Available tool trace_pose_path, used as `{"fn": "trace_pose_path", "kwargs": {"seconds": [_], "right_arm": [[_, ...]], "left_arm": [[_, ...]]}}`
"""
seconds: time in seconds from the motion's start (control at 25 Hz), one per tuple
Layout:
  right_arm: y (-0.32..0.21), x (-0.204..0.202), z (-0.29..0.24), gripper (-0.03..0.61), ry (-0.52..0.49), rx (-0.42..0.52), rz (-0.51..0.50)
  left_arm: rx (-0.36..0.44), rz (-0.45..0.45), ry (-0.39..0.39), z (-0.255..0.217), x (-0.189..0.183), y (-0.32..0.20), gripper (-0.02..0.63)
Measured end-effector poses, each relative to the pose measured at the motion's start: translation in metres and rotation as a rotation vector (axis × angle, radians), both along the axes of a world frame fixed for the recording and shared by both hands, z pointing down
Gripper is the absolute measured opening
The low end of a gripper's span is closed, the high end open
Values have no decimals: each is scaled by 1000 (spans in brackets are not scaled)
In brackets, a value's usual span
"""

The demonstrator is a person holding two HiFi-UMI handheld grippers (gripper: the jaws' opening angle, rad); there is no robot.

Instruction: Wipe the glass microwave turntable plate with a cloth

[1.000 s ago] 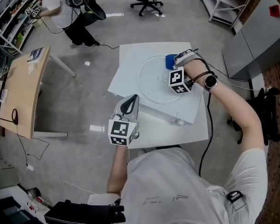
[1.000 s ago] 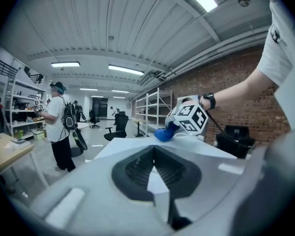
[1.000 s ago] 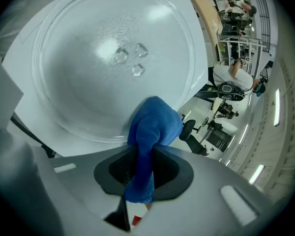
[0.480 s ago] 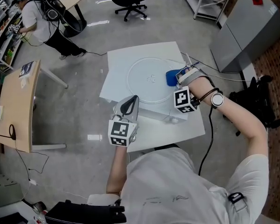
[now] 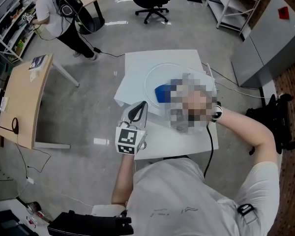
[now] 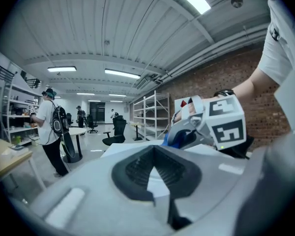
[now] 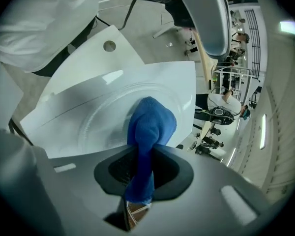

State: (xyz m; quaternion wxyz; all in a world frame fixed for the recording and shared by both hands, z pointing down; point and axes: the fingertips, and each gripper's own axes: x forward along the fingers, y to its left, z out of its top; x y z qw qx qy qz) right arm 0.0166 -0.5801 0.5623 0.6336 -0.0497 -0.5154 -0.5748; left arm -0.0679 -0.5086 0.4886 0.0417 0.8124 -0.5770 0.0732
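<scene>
Cloth [image 7: 150, 127] sits clamped in right gripper [image 7: 139, 178], bunched end pressing turntable plate [image 7: 96, 119] for wiping; left gripper [image 6: 157, 188], closed and empty, hangs clear.

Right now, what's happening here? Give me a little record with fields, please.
Setting: white table in a workshop
Plate: glass turntable plate, flat on the table
Cloth: blue cloth, resting on the plate
Right: right gripper, jaws shut on the blue cloth
Left: left gripper, jaws together, empty, off the plate near the table's edge
Background: person standing by shelves
</scene>
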Motion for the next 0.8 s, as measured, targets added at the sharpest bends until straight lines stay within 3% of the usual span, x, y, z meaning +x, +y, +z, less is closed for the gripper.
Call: {"fn": "trace_pose_path", "kwargs": {"seconds": [0.2,0.36,0.6,0.8], "right_arm": [[-37,-44,1,66,-10,36,-10],[-85,-43,0,66,-12,86,56],[-132,25,-1,66,65,152,170],[-118,92,3,66,135,168,203]], "left_arm": [[3,-48,-3,-3,-20,6,2],[1,-63,-1,-2,-27,9,2],[4,-32,6,-1,-15,6,2],[5,-6,13,2,-8,-1,2]]}}
